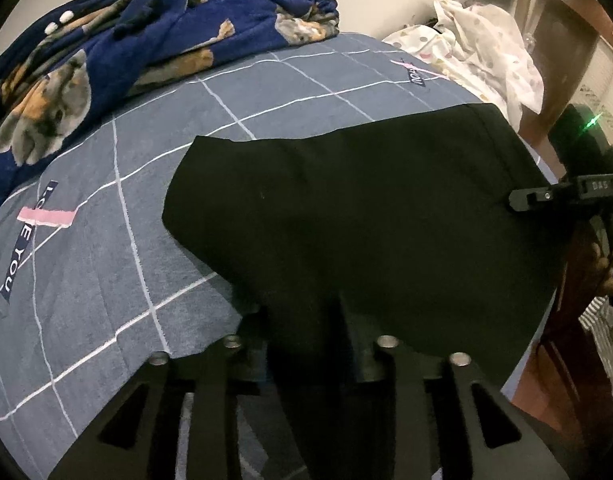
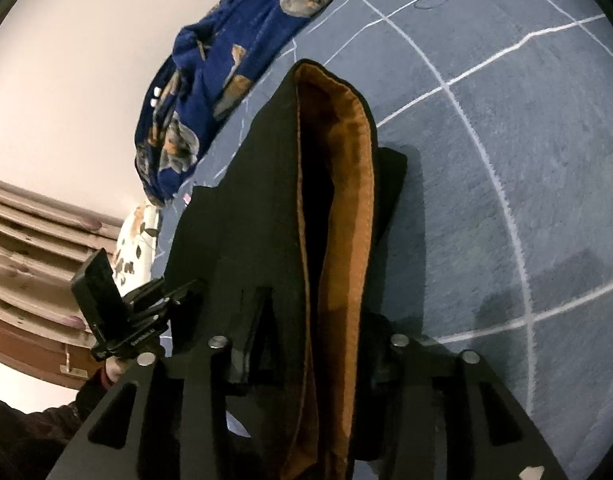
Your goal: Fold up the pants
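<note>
The black pants (image 1: 346, 208) lie spread on a grey-blue checked bedsheet (image 1: 106, 272). Their near edge rises into my left gripper (image 1: 306, 320), and dark cloth fills the gap between its two fingers. My right gripper (image 1: 546, 196) shows at the pants' right edge, with a hand (image 1: 602, 272) on it. In the right wrist view a thick fold of the pants (image 2: 246, 220) with its orange lining (image 2: 346, 208) runs between the fingers of my right gripper (image 2: 320, 332), which is shut on it. My left gripper (image 2: 118, 320) is seen at the left, beside the pants.
A blue fleece blanket with animal prints (image 1: 126, 52) is heaped at the back of the bed. A white dotted cloth (image 1: 486, 48) lies at the far right corner. Brown wooden furniture (image 1: 566, 20) stands past the bed's right edge. A plain wall (image 2: 66, 80) is behind the bed.
</note>
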`<state>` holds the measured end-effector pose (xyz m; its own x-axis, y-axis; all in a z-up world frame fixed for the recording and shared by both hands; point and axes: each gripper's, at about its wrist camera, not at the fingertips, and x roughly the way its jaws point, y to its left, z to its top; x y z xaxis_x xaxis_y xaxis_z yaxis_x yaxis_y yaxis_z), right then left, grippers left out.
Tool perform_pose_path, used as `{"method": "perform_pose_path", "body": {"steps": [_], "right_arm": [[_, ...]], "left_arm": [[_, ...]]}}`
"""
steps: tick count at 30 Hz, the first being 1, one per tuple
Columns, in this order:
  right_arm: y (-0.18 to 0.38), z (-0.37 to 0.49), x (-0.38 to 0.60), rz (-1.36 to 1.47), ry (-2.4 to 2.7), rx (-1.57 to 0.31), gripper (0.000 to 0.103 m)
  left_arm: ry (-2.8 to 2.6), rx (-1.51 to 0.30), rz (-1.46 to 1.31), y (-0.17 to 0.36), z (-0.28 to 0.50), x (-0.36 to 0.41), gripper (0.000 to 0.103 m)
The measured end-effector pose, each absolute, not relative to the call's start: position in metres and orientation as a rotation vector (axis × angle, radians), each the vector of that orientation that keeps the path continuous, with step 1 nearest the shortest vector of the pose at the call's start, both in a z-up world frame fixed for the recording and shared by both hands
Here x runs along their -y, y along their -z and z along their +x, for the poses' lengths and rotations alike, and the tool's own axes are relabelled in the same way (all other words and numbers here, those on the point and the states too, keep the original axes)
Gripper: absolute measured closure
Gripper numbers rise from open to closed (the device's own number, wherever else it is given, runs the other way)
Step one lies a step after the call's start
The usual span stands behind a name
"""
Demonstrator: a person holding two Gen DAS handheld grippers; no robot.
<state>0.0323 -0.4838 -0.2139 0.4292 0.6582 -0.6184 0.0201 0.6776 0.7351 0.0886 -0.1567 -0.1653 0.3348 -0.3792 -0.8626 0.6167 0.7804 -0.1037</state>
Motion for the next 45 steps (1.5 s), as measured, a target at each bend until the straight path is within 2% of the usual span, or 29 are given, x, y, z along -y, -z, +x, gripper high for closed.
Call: {"method": "perform_pose_path", "body": {"steps": [1,2,8,10,11,13,15,23,45], "right_arm": [[0.214,0.032,0.484,0.745,-0.449,-1.074,0.062],[0.215,0.034,0.485,0.750,-0.456,-1.079,0.061],[0.217,0.042,0.485,0.771,-0.472,-1.089,0.059],[0.215,0.042,0.481,0.738,-0.465,-1.087,0.061],[0.214,0.042,0.479,0.715,-0.456,-1.086,0.063],[0.214,0.041,0.477,0.720,-0.443,-1.081,0.066],[0.214,0.039,0.476,0.735,-0.440,-1.068,0.068],[0.213,0.027,0.470,0.851,-0.459,-1.004,0.074],[0.202,0.028,0.349,0.914,-0.630,-0.999,0.075]], "left_arm": [[0.649,-1.044,0.260,0.166,0.090,0.155,0.047],[0.648,-1.043,0.251,0.167,0.091,0.154,0.045],[0.726,-1.089,0.176,0.175,0.096,0.158,0.043],[0.737,-1.085,0.142,0.176,0.097,0.159,0.056],[0.739,-1.078,0.141,0.176,0.096,0.159,0.059],[0.730,-1.056,0.154,0.172,0.094,0.159,0.077],[0.721,-1.027,0.167,0.166,0.090,0.157,0.081],[0.697,-0.992,0.169,0.150,0.079,0.147,0.084],[0.522,-0.939,0.099,0.117,0.052,0.019,0.087]]}}
